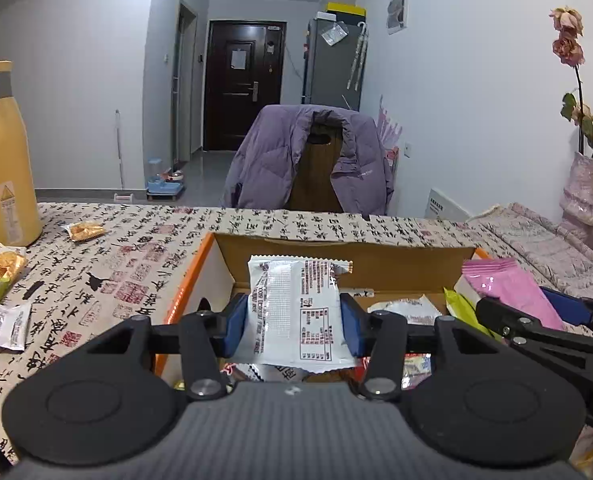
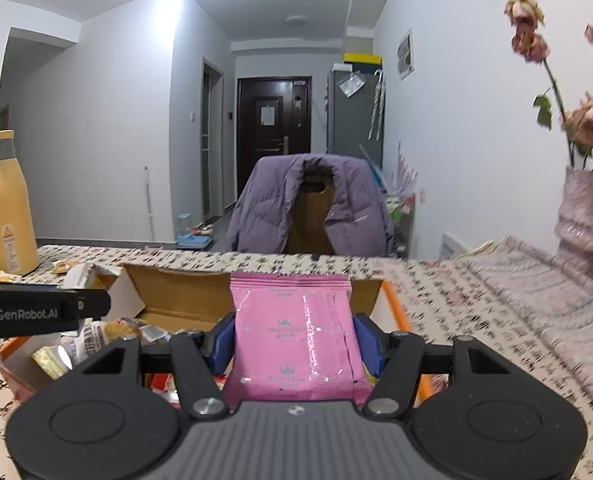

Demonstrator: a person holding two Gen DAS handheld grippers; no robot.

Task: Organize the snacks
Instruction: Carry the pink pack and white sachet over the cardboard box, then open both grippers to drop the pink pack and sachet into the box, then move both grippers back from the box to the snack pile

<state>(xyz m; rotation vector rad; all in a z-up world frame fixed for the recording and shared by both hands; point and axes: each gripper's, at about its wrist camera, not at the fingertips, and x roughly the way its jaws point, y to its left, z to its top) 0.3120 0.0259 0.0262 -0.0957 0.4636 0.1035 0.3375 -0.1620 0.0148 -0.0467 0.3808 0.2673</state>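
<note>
My left gripper [image 1: 294, 326] is shut on a white snack packet [image 1: 300, 312] with printed text and holds it upright over the open cardboard box [image 1: 336, 250] with an orange rim. My right gripper [image 2: 292, 340] is shut on a pink snack packet [image 2: 294, 336] and holds it over the same box [image 2: 176, 292]. The pink packet [image 1: 512, 292] and the right gripper also show at the right of the left wrist view. Several wrapped snacks [image 2: 96, 336] lie inside the box.
Loose snacks [image 1: 84, 232] and a small white packet [image 1: 8, 326] lie on the calligraphy-print tablecloth at left, by a yellow bottle [image 1: 2, 156]. A chair with a purple jacket [image 1: 308, 156] stands behind the table. A vase of dried roses [image 2: 584, 208] stands at right.
</note>
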